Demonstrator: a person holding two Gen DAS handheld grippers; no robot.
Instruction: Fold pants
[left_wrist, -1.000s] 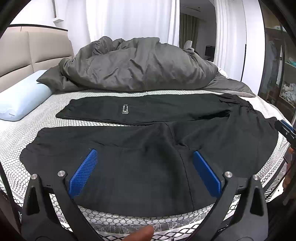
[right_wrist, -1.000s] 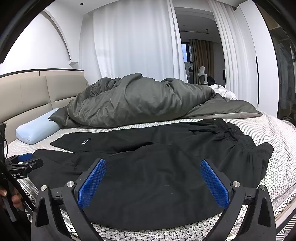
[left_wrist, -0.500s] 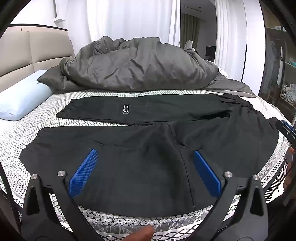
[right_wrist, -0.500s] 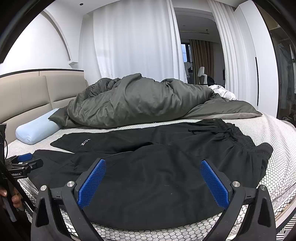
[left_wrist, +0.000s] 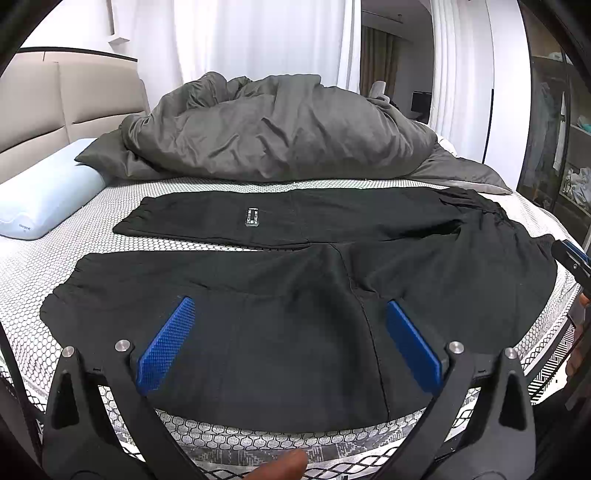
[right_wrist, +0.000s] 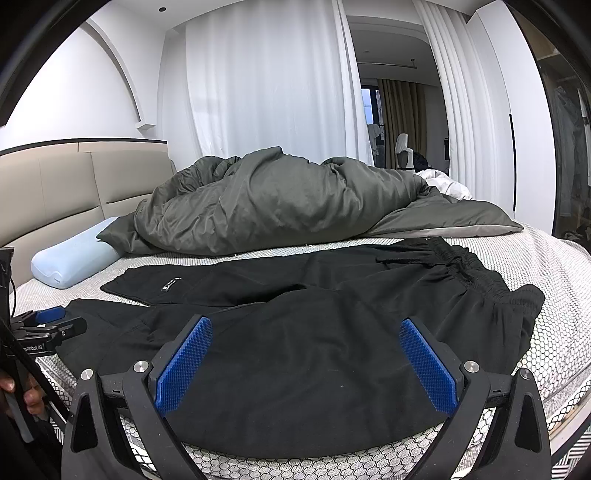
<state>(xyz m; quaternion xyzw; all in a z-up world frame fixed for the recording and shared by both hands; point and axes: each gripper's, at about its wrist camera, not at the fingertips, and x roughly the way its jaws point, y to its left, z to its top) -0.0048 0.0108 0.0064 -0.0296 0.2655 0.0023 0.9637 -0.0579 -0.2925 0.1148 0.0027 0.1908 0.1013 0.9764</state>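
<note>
Up front in the left wrist view, the left tool hangs wide open over the black pants, spread flat on the bed. From the right wrist view, the right tool also gapes empty above the pants' near edge, with a grey duvet heaped behind.

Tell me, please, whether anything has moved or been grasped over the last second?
Nothing has visibly changed. The black pants lie spread flat on the bed, and both the left hand-held gripper and the right hand-held gripper hover open above them, holding nothing.
</note>
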